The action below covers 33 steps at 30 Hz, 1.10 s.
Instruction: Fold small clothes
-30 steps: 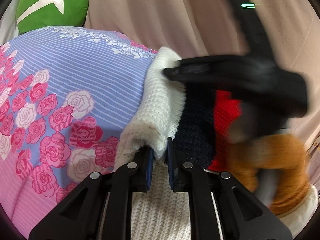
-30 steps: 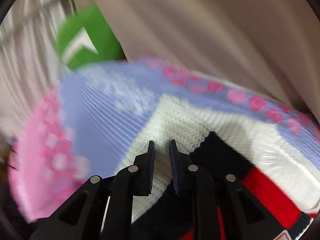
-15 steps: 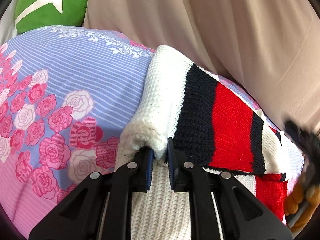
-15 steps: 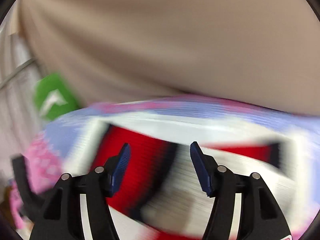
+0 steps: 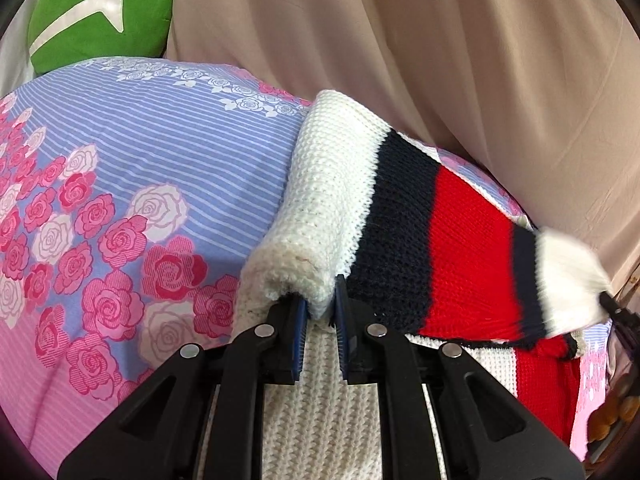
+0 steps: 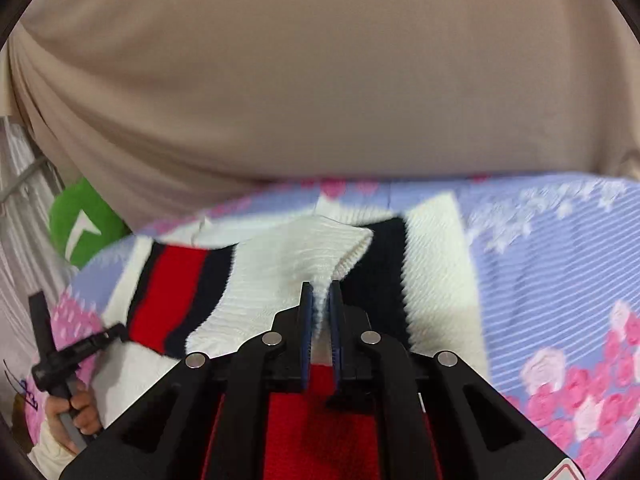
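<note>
A knitted sweater [image 5: 460,248] in white, navy and red lies folded over on the flowered bedsheet [image 5: 140,152]. My left gripper [image 5: 320,304] is shut on a rolled white edge of it at the near left. In the right wrist view the right gripper [image 6: 320,296] has its jaws closing, with the white hem of the sweater [image 6: 280,264] pinched between the blue pads. The left gripper [image 6: 80,348] and the hand holding it show at that view's lower left. The top layer is stretched between both grippers.
A green cushion [image 5: 100,12] sits at the far left corner of the bed. A beige curtain [image 5: 440,40] hangs right behind the bed's far edge. The sheet [image 6: 540,260] spreads bare to the right of the sweater.
The right gripper swept across from the sweater's left end to its right end, opened wide on the way, then closed on the white hem. The left gripper kept still, holding its edge.
</note>
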### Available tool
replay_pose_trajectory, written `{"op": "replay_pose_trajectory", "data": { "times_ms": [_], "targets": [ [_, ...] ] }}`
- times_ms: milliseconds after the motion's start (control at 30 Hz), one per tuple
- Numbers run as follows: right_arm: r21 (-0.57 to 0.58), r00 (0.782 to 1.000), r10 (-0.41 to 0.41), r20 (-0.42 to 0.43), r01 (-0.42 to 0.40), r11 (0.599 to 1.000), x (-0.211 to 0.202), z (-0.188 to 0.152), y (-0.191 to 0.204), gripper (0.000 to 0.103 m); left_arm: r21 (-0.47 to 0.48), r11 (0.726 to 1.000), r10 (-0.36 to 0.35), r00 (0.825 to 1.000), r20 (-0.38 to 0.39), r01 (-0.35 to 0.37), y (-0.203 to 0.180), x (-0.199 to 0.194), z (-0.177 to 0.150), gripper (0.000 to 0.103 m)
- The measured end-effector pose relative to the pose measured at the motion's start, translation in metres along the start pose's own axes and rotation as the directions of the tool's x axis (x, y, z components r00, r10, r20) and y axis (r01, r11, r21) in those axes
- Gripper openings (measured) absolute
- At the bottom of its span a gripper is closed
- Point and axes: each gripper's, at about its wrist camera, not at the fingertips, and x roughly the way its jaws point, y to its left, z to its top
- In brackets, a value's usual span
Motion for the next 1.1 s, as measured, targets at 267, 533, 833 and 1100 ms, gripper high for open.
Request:
{"op": "replay_pose_trajectory", "data": {
  "times_ms": [267,533,833,1100],
  "targets": [
    [0.000,0.981,-0.137,-0.137,0.138,0.990,0.030,-0.014,-0.019,0.013,0.037,0.999,0.023,1.000,0.000,-0.023,-0.006,0.000,-0.002,0.015],
    [-0.042,0.992,0.023,-0.125,-0.029,0.999,0.017,-0.015,0.039,0.020,0.045,0.999,0.026,1.000,0.004,-0.026,-0.008,-0.002,-0.002,0.016],
    [-0.176,0.971,-0.189,-0.146,0.162,0.971,0.051,-0.036,0.026,0.010,0.031,1.000,0.001,1.000,-0.001,-0.001,-0.002,-0.002,0.000,0.019],
    [0.092,0.985,-0.116,-0.128,0.128,0.987,-0.007,-0.055,-0.034,0.009,0.025,1.000,-0.019,1.000,0.003,0.018,0.002,-0.004,0.000,0.026]
  ]
}}
